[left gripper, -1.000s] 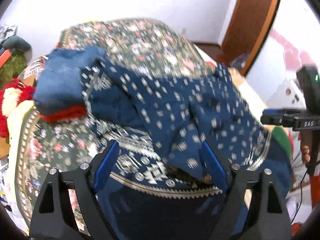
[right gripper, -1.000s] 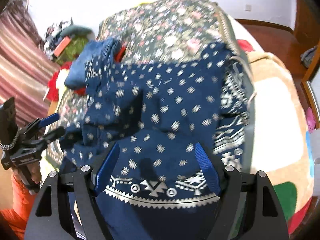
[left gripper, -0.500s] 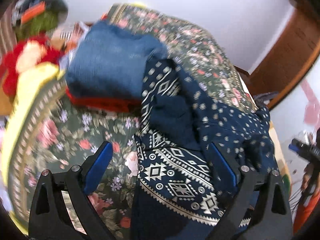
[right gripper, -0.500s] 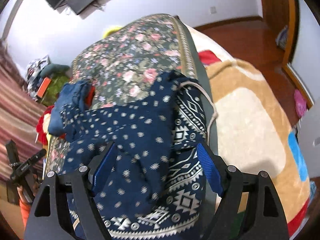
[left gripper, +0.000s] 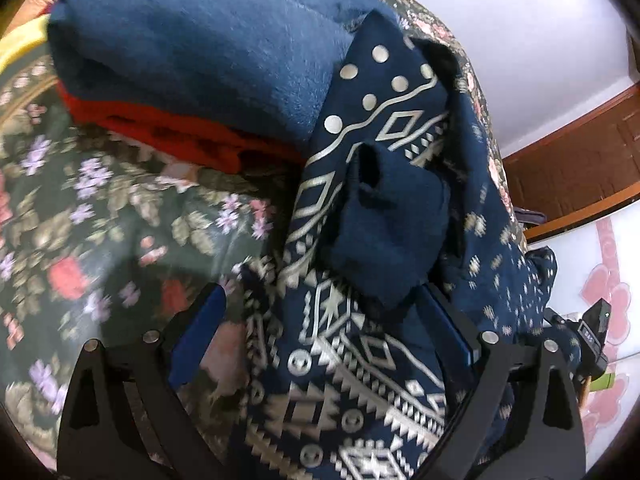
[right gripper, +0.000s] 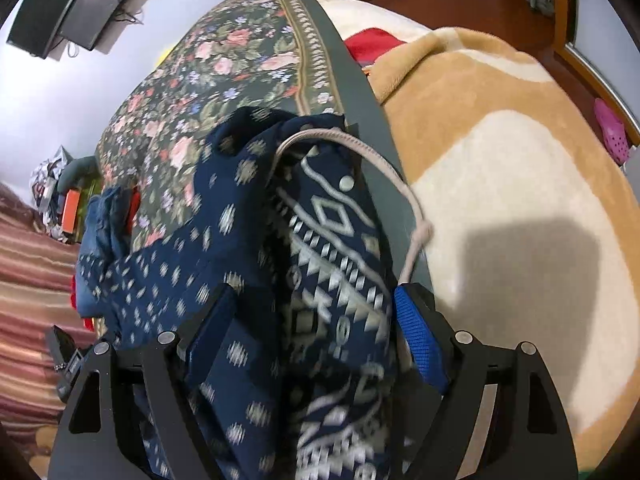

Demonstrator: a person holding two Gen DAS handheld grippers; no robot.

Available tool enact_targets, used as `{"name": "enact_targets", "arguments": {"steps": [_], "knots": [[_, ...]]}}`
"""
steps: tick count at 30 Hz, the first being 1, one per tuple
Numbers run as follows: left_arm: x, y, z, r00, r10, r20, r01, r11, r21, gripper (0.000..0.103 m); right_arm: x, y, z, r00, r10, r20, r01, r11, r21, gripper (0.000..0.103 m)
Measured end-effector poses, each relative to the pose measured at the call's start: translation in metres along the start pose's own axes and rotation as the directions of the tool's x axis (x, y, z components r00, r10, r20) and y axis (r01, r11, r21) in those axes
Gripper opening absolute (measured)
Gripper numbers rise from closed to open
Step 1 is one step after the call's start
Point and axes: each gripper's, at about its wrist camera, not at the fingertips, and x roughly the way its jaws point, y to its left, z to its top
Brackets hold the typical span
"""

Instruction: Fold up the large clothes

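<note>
A navy garment with white dots and a geometric border lies crumpled on a floral bedspread. My left gripper hangs low over one end of it, open wide. The cloth runs between its blue pads, and the left pad is clear of it. In the right wrist view the same garment stretches away with a pale drawstring cord looped at its far end. My right gripper is open, and the bunched cloth fills the gap between its pads.
A folded blue garment rests on a red one just beyond the left gripper. A tan and cream blanket covers the bed's right side. A wall screen and clutter lie behind.
Both grippers have dropped close to the garment and rolled. The left one swung toward the end by the folded blue pile, the right one toward the drawstring end, and the left jaws widened a little.
</note>
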Motion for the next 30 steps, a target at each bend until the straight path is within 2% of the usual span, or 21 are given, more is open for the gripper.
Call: {"name": "enact_targets", "arguments": {"steps": [2,7,9,11,12,14,15,16,17,19,22,27,30], "knots": [[0.010,0.002,0.008,1.000,-0.015,-0.013,0.014,1.000,-0.018,0.096,0.008,-0.002,0.006,1.000,0.018,-0.005,-0.018,1.000,-0.001,0.079],[0.025,-0.004,0.018,1.000,0.011,-0.020,-0.011,1.000,-0.010,0.095,0.022,0.011,0.018,0.999,-0.049,0.003,0.049,0.995,-0.092,0.081],[0.028,-0.015,0.020,0.999,0.051,-0.011,-0.050,0.998,0.039,0.090,0.027,0.015,0.023,0.997,-0.080,0.005,0.080,0.989,-0.122,0.081],[0.028,-0.024,0.020,0.998,0.064,-0.007,-0.064,0.996,0.062,0.074,0.029,0.018,0.025,0.995,-0.100,0.012,0.101,0.984,-0.145,0.081],[0.025,-0.029,0.018,0.998,0.060,0.002,-0.060,0.995,0.078,0.068,0.030,0.020,0.025,0.993,-0.112,0.022,0.114,0.980,-0.163,0.077],[0.020,-0.041,0.014,0.997,0.072,0.025,-0.074,0.991,0.114,0.050,0.030,0.025,0.024,0.993,-0.111,0.034,0.116,0.970,-0.212,0.054],[0.016,-0.047,0.010,0.996,0.080,0.042,-0.085,0.987,0.138,0.044,0.031,0.027,0.023,0.996,-0.086,0.023,0.089,0.970,-0.226,0.037],[0.010,-0.056,0.005,0.995,0.086,0.056,-0.095,0.979,0.180,0.032,0.030,0.028,0.021,0.997,-0.071,0.011,0.072,0.973,-0.218,0.031],[0.007,-0.062,0.002,0.993,0.102,0.066,-0.113,0.973,0.202,0.024,0.028,0.031,0.019,0.996,-0.083,0.020,0.085,0.972,-0.220,0.028],[-0.004,-0.073,-0.004,0.989,0.116,0.093,-0.136,0.960,0.246,0.017,0.022,0.037,0.017,0.994,-0.097,0.047,0.105,0.965,-0.241,0.020],[-0.033,-0.089,-0.010,0.985,0.083,0.149,-0.123,0.949,0.290,0.013,0.003,0.047,0.015,0.992,-0.075,0.099,0.098,0.962,-0.255,0.018],[-0.078,-0.112,-0.010,0.973,0.012,0.229,-0.089,0.940,0.330,0.012,-0.031,0.069,0.022,0.988,0.015,0.153,0.030,0.958,-0.285,0.017],[-0.099,-0.121,0.003,0.961,-0.014,0.274,-0.088,0.930,0.356,0.012,-0.042,0.092,0.024,0.979,0.035,0.199,0.033,0.943,-0.331,0.016]]}}
